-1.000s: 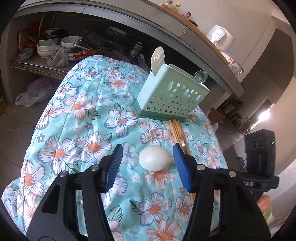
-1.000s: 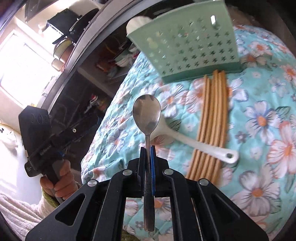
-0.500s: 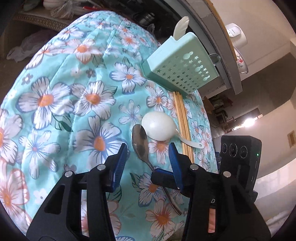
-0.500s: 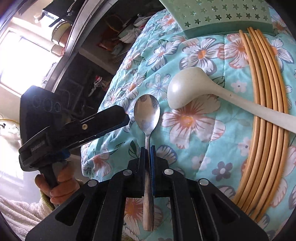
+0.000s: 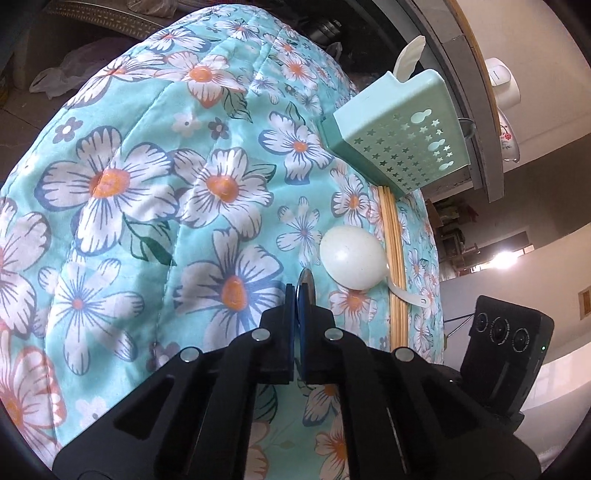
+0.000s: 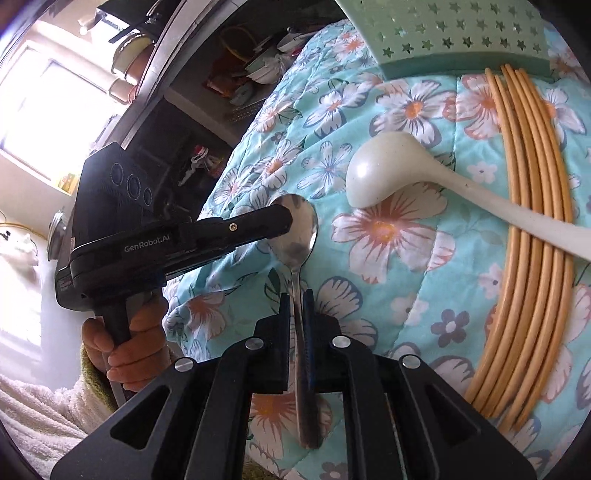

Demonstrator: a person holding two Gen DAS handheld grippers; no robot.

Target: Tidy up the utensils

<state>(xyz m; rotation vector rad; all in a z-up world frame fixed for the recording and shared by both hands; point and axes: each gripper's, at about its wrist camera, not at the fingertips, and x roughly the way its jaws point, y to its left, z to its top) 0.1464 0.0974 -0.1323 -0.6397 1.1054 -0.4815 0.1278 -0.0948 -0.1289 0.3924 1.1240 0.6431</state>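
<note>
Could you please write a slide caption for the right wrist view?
Both grippers meet on the metal spoon; white ladle lies across chopsticks below the green holder.

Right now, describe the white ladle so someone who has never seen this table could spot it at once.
Start at the mint green utensil holder on the flowered cloth, then follow the bundle of wooden chopsticks running out from its base. The white ladle lies face down with its handle across those sticks. It is matte white plastic with a big round bowl, unlike the small shiny metal spoon beside it.
</note>
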